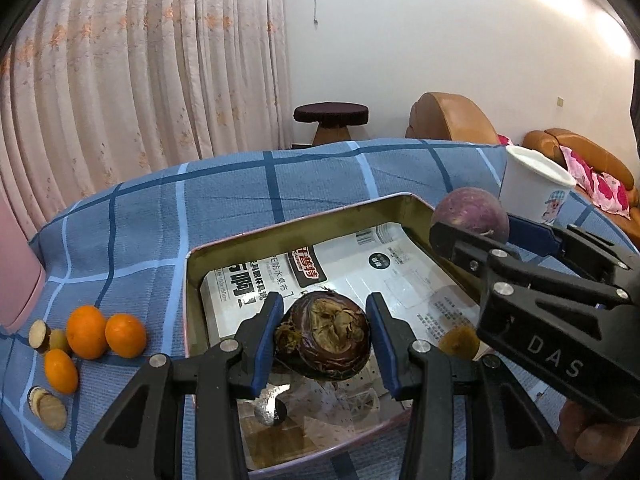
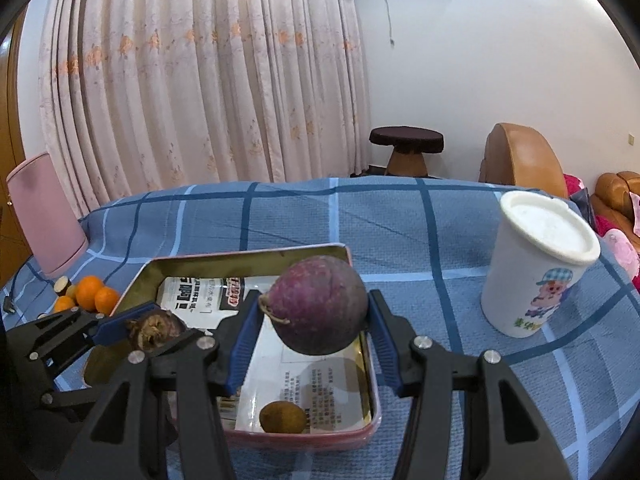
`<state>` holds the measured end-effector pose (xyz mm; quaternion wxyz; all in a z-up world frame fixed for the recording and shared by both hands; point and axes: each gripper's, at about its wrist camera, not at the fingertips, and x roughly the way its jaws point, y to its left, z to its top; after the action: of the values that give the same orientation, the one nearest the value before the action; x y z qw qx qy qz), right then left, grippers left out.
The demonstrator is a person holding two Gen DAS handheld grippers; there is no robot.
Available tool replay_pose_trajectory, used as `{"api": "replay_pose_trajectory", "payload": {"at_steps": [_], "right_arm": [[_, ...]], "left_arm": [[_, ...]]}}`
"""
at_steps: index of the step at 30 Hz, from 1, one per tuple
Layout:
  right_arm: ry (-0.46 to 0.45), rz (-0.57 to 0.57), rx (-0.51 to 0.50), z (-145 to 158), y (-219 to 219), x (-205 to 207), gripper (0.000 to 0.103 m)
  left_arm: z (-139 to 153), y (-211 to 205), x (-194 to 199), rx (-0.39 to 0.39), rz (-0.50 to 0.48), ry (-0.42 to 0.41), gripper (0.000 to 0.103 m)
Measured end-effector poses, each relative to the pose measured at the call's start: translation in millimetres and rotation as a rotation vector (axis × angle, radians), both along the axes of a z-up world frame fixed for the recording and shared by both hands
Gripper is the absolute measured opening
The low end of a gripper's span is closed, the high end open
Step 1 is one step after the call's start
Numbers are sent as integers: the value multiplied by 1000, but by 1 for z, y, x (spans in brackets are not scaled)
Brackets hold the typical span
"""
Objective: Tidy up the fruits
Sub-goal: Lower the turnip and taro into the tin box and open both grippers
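My left gripper is shut on a dark purple fruit with a dried brown calyx and holds it above the metal tray. My right gripper is shut on a round purple fruit and holds it over the tray's right side; the right gripper also shows in the left wrist view, as does its fruit. A brown kiwi lies in the tray on printed paper. Three oranges lie on the cloth left of the tray.
A white lidded cup stands right of the tray. Cut brown slices and a small kiwi lie by the oranges. A pink box stands at the far left. The table has a blue checked cloth.
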<state>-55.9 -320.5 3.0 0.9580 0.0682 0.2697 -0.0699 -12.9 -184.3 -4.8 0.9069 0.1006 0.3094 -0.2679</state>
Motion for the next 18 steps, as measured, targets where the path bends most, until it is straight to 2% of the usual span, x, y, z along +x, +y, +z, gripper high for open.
{"api": "replay_pose_trajectory", "payload": {"at_steps": [9,14,18], "right_arm": [[-16,23,-19,2,7,3,55],[6,55,-30,-1,16,12,55],[28,77,13,-5,14,17,55]], "left_arm": [[-2,-1,3,5,13,12,45],[-6,-1,10,19,39,34,45],[-9,-1,14,30,53,53,45]]}}
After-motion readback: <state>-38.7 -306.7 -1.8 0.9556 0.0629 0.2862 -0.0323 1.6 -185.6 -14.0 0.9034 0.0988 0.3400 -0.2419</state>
